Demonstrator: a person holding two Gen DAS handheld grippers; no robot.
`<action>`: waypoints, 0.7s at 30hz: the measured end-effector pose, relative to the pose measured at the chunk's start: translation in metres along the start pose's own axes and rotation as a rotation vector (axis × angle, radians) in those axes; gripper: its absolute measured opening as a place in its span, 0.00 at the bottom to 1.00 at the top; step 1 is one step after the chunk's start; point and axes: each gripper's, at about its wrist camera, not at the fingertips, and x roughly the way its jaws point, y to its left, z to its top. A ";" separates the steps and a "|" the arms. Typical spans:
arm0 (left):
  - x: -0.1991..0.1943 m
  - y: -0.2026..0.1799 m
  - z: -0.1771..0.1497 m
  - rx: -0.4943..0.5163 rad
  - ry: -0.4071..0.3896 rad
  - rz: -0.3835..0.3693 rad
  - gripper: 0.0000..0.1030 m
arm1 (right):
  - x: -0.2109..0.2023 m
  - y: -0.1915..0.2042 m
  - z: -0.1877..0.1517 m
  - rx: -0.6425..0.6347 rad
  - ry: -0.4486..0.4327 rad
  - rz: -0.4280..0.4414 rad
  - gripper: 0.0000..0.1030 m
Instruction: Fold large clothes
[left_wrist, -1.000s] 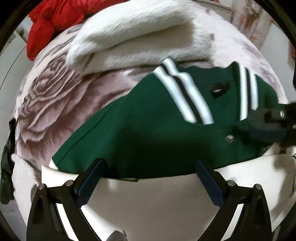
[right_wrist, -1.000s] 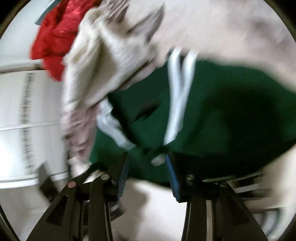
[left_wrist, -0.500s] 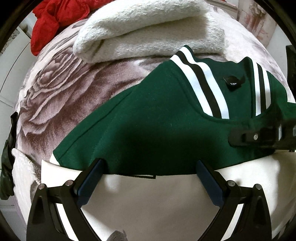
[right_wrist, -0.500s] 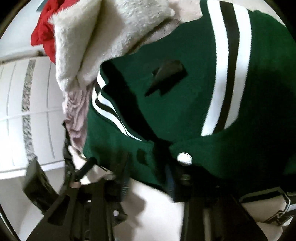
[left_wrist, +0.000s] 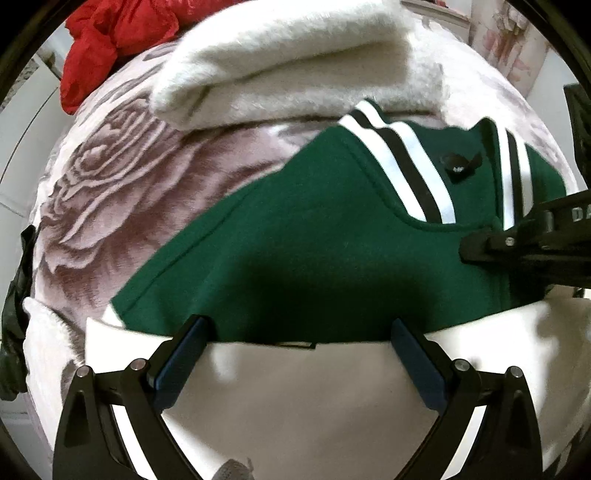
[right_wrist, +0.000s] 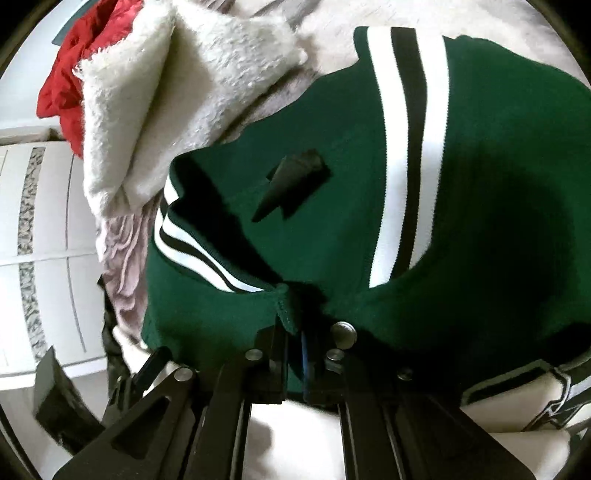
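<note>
Two grippers share the green varsity jacket, which lies on the rose-patterned blanket just before a folded cream fleece. The right gripper is clamped on the front placket below the striped collar; the left gripper hangs spread and empty over the white sleeve. Best to keep the pinch firm and pull the edge straight and low, so the heavy cloth folds without bunching.

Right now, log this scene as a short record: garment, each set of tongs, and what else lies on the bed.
garment: green varsity jacket, white sleeves, striped collar, spread on the bedspread
left tongs: open, over the white sleeve, holding nothing
right tongs: shut on the jacket's front edge beside a snap button
nearby: folded fluffy white garment behind the jacket
far corner: crumpled red garment
</note>
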 end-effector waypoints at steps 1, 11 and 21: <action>-0.008 0.003 -0.001 -0.011 -0.010 -0.002 0.99 | -0.006 0.000 -0.002 0.003 0.007 0.009 0.10; -0.129 0.019 -0.102 -0.041 -0.060 0.048 0.99 | -0.133 -0.020 -0.137 -0.065 0.049 -0.042 0.47; -0.095 -0.027 -0.337 -0.034 0.320 0.157 1.00 | -0.064 -0.115 -0.359 0.053 0.338 -0.064 0.48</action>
